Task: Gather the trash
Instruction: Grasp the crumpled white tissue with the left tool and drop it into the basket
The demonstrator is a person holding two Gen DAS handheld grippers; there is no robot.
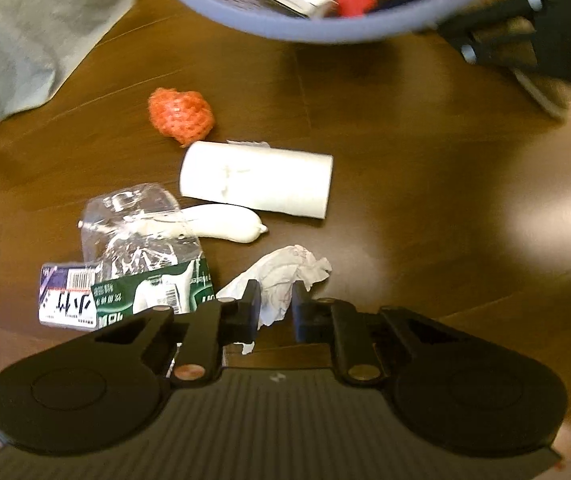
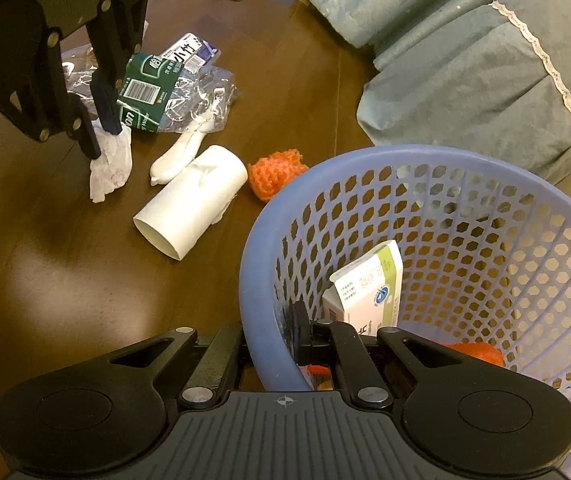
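1. The left gripper (image 1: 276, 312) points steeply down at the wooden floor (image 1: 405, 200), its jaws pinching a crumpled tissue (image 1: 285, 276); the right wrist view shows both fingertips (image 2: 107, 124) pressed into the top of the wad.
2. Just beside the tissue lies a crushed bottle (image 1: 141, 256) with a green label, and touching it a small white wrapper (image 1: 225, 222).
3. Next lies a white paper tube (image 1: 257, 182) on its side, touching the wrapper.
4. Beyond the tube sits an orange net ball (image 1: 179, 116), near the basket's rim.
5. The right gripper (image 2: 273, 336) slants down, its jaws clamped on the rim of the blue basket (image 2: 253, 264), one finger outside and one inside.
6. Inside the basket are a white-and-green box (image 2: 369, 284) and orange scraps (image 2: 473, 352).
7. Farther off, teal bedding (image 2: 465, 60) with lace trim rests on the floor behind the basket.
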